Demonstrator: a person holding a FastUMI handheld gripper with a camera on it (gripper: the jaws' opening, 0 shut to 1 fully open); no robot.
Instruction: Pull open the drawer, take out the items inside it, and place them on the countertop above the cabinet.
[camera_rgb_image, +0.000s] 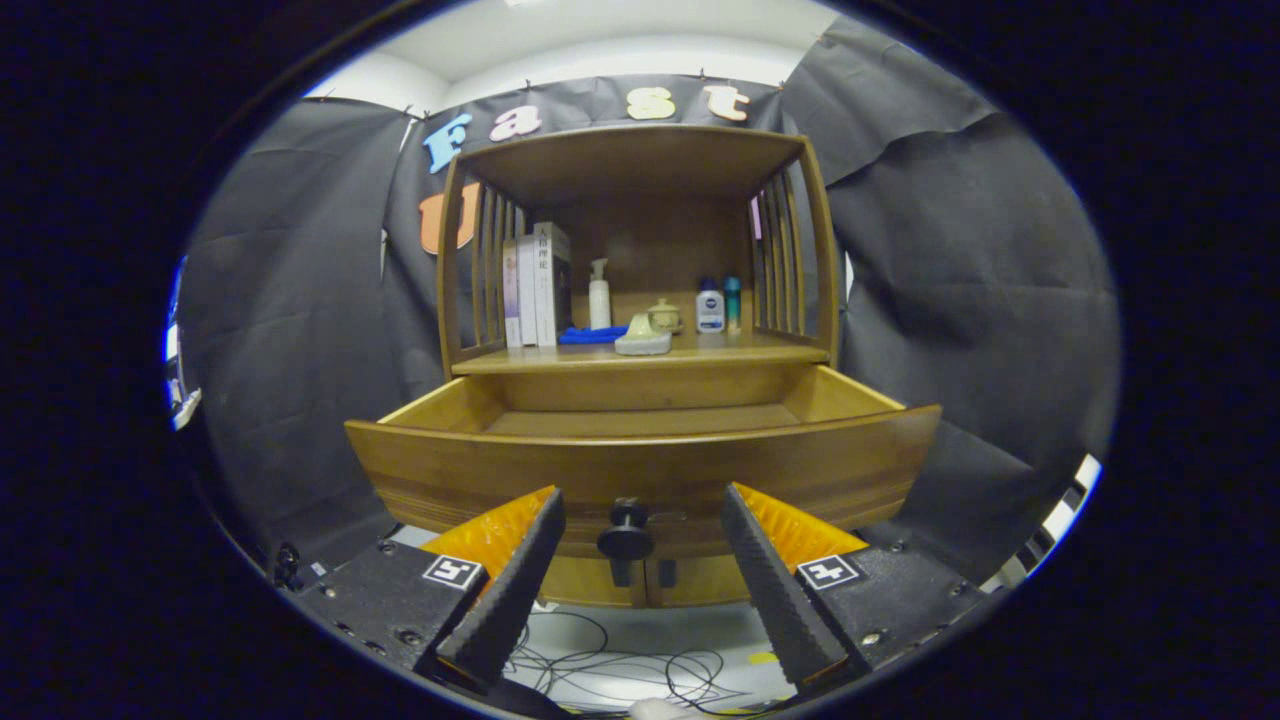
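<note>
We saw the gripper (640, 520) with its two black ribbed fingers (510, 585) spread well apart, clamped on nothing. Between them, just ahead of the tips, sat the drawer's dark round knob (626, 540), free of both fingers. The knob belonged to the curved wooden front of the drawer (640, 465), which stood pulled out toward us. Its front panel hid most of the inside; we could make out only a strip of bare wooden floor near the back, and whether anything lay nearer the front we could not tell. Below the drawer, the cabinet doors (650, 580) were largely cut off by the fingers, with two dark handles barely showing. Beyond the drawer ran the surface (760, 352) above the cabinet, under a slatted hutch. On it stood upright books (535, 285) at the left, a white pump bottle (599, 295) beside them, a blue cloth (590, 336) lying flat, a pale green object (643, 338) in front whose shape we could not settle, a small lidded pot (664, 316) behind it, then a white bottle (710, 307) and a teal bottle (733, 303) side by side. On the floor beneath the fingers lay a tangle of dark cables (620, 665).
</note>
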